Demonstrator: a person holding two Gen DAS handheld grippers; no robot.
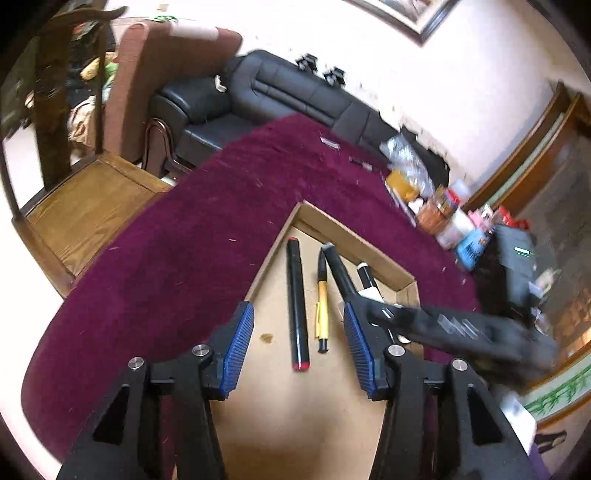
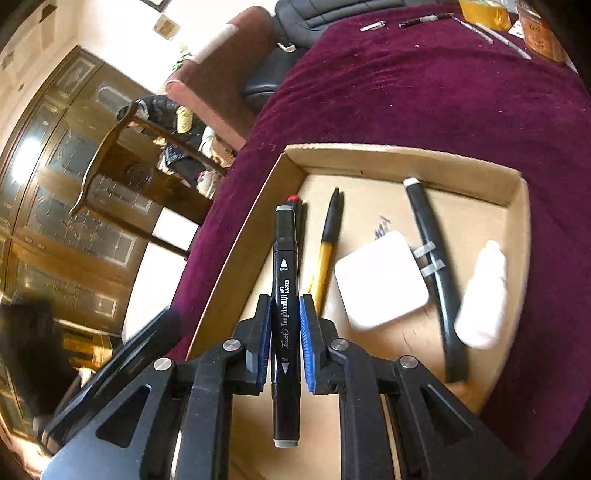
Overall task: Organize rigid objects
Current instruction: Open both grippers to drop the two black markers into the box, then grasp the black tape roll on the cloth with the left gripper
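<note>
A shallow cardboard tray (image 1: 334, 230) (image 2: 399, 157) lies on the purple tablecloth. In it lie a black marker with red ends (image 1: 296, 302), a yellow-and-black pen (image 1: 322, 295) (image 2: 327, 251), a long black tool (image 2: 436, 266), a white square charger (image 2: 380, 278) and a white bottle (image 2: 480, 295). My left gripper (image 1: 299, 332) is open and empty above the tray, over the marker and pen. My right gripper (image 2: 284, 332) is shut on a black grey-capped art marker (image 2: 285, 295) and holds it above the tray's left side.
Loose pens and a clip (image 2: 424, 20) lie on the cloth at the far side. Jars and packets (image 1: 436, 199) crowd the table's right edge. A wooden chair (image 1: 85, 199) and a black sofa (image 1: 266, 96) stand beyond the table.
</note>
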